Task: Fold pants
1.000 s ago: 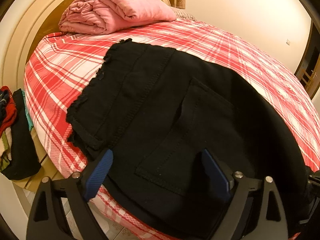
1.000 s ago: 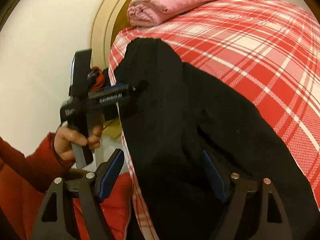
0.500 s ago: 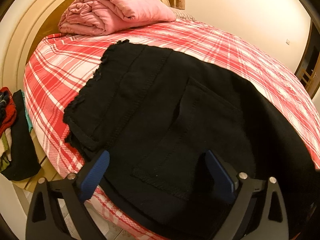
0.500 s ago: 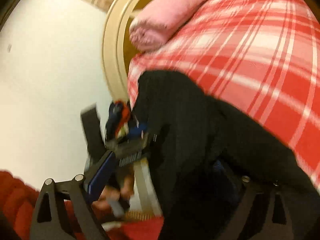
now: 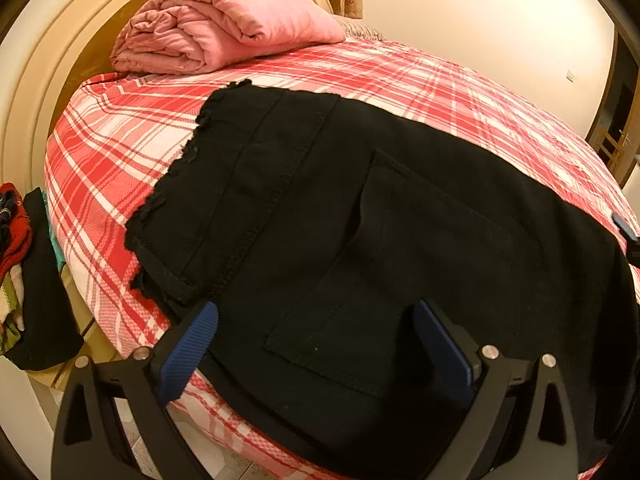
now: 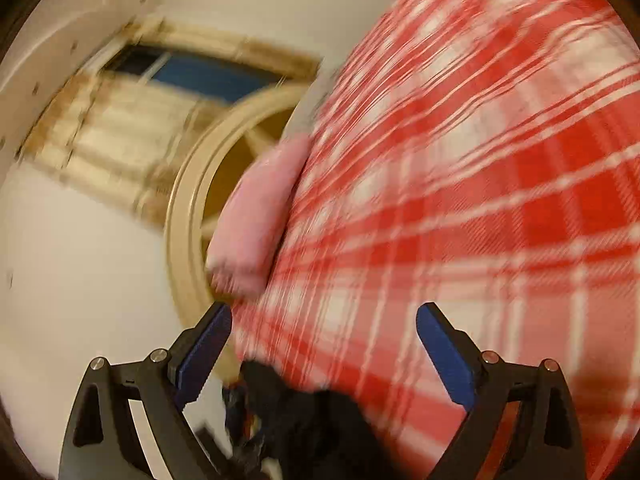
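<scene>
Black pants (image 5: 360,184) lie folded flat on the red plaid bed (image 5: 112,152), back pocket up, frayed hems toward the headboard. My left gripper (image 5: 314,312) hovers at the pants' near edge. Its jaws are opening, the fabric lies between the blue pads, and they do not press on it. One blue pad (image 5: 623,227) of my right gripper shows at the right edge of the pants. In the blurred right wrist view my right gripper (image 6: 324,316) stands open over the plaid sheet with nothing between its fingers. A black bit of the pants (image 6: 320,420) lies below it.
A rolled pink blanket (image 5: 224,28) rests against the cream round headboard (image 5: 48,60). A pile of clothes (image 5: 24,272) sits on a low stand left of the bed. A wooden door (image 5: 616,132) shows far right. Plaid sheet (image 6: 480,200) stretches beyond the pants.
My right gripper let the pants out from between its jaws, rolled and swung away toward the open bed. My left gripper stayed put and its jaws widened a little.
</scene>
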`<action>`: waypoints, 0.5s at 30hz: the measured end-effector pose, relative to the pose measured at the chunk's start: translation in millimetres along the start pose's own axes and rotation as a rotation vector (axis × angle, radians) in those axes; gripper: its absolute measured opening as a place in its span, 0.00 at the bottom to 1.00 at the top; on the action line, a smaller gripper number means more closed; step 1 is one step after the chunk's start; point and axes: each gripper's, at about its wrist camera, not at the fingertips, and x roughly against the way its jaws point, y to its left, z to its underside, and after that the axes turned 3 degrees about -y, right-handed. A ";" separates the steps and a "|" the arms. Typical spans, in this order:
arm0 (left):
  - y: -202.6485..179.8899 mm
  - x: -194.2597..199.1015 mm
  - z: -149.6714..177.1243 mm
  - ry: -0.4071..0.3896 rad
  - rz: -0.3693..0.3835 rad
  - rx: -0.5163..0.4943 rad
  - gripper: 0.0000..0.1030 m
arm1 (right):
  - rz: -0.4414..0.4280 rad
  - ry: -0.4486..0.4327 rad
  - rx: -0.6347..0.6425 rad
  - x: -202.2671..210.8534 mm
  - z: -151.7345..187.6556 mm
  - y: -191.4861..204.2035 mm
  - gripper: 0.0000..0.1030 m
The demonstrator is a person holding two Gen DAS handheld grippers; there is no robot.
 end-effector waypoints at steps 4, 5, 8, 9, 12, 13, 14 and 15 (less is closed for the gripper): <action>-0.5 -0.6 -2.3 0.012 -0.008 0.010 0.99 | -0.090 0.220 0.096 -29.0 45.8 33.6 0.91; -0.6 -0.3 -2.3 0.015 -0.009 0.010 0.99 | -0.103 0.257 0.102 -37.9 53.9 36.6 0.89; -0.7 0.1 -2.3 0.020 -0.010 0.009 0.99 | -0.087 0.348 0.125 -64.5 75.0 39.1 0.88; -0.4 0.2 -2.4 0.021 -0.010 0.009 0.99 | -0.062 0.371 0.139 -69.9 82.6 39.1 0.88; -0.4 0.3 -1.9 0.013 -0.010 0.008 0.99 | -0.011 0.417 0.252 -81.0 103.7 48.7 0.89; -0.5 0.6 -1.0 0.012 -0.010 0.008 0.99 | -0.038 0.440 0.280 -85.2 107.4 55.0 0.89; -0.3 0.6 -0.9 0.012 -0.008 0.008 0.99 | -0.082 0.463 0.281 -90.8 109.9 59.9 0.88; 0.1 0.6 -0.9 0.012 -0.006 0.008 0.99 | -0.107 0.477 0.275 -97.6 112.1 63.6 0.88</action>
